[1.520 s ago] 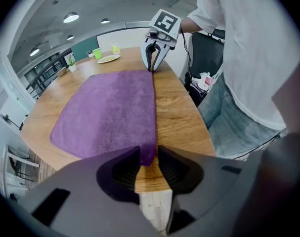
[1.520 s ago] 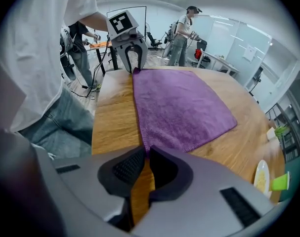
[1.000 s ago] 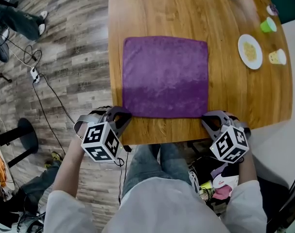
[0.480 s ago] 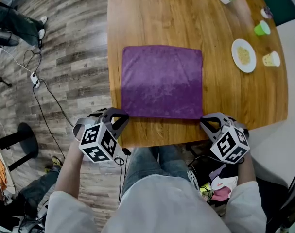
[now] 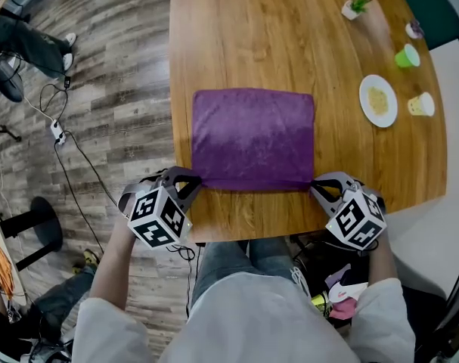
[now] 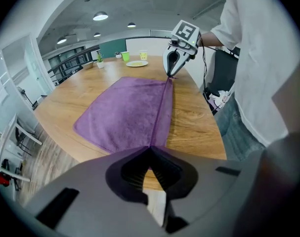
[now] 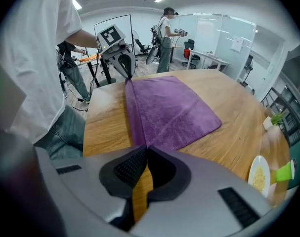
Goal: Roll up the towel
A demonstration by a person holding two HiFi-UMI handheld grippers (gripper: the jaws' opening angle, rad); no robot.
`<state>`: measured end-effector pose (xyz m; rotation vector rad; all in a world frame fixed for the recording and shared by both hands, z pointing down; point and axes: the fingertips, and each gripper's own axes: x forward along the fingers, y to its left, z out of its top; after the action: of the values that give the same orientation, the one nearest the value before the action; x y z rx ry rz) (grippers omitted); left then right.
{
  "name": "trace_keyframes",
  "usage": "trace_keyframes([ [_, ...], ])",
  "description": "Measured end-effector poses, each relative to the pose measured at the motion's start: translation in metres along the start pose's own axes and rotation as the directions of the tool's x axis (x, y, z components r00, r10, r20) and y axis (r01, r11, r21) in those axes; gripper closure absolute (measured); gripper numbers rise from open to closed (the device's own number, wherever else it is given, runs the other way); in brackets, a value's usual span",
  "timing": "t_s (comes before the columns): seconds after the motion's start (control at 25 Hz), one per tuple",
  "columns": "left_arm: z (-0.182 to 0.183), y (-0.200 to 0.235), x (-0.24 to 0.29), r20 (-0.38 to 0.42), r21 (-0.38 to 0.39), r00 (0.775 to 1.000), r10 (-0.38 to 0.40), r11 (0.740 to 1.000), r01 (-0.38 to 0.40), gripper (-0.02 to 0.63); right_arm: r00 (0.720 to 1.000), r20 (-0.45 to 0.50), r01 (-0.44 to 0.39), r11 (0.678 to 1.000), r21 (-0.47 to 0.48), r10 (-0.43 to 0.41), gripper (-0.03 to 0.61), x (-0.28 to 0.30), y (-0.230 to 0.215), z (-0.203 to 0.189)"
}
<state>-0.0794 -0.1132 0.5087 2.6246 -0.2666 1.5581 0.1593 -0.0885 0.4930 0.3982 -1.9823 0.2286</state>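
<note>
A purple towel (image 5: 253,138) lies flat on the wooden table (image 5: 289,29), its near edge raised and pulled taut between my two grippers. My left gripper (image 5: 200,181) is shut on the towel's near left corner (image 6: 150,144). My right gripper (image 5: 312,186) is shut on the near right corner (image 7: 146,145). In the left gripper view the towel (image 6: 127,110) stretches across to the right gripper (image 6: 170,75). From the right gripper view the towel (image 7: 164,110) runs to the left gripper (image 7: 128,76).
On the table's far right stand a white plate with food (image 5: 378,100), a green cup (image 5: 407,55), a pale cup (image 5: 422,104) and a small potted plant (image 5: 357,7). Cables (image 5: 59,131) lie on the floor at left. A person (image 7: 166,38) stands in the background.
Both grippers have lifted the towel's near edge and carried it away from me over the table, so the towel looks shorter front to back.
</note>
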Motion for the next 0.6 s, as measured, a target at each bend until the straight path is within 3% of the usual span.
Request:
trace_keyframes([
  [0.24, -0.005, 0.009, 0.011, -0.003, -0.018, 1.000, 0.013, 1.000, -0.013, 0.597, 1.000, -0.012, 0.017, 0.999, 0.029, -0.016, 0.565, 0.013, -0.010, -0.004],
  [0.4, -0.009, 0.014, 0.003, 0.017, -0.049, 0.999, 0.034, 0.998, -0.033, 0.543, 0.999, -0.014, 0.040, 0.998, 0.047, -0.039, 0.512, 0.007, -0.015, -0.007],
  [0.6, -0.004, 0.008, -0.022, 0.041, -0.047, 0.996, 0.079, 0.996, -0.077, 0.534, 0.998, 0.005, 0.060, 0.998, 0.013, -0.060, 0.514, -0.013, -0.009, 0.001],
])
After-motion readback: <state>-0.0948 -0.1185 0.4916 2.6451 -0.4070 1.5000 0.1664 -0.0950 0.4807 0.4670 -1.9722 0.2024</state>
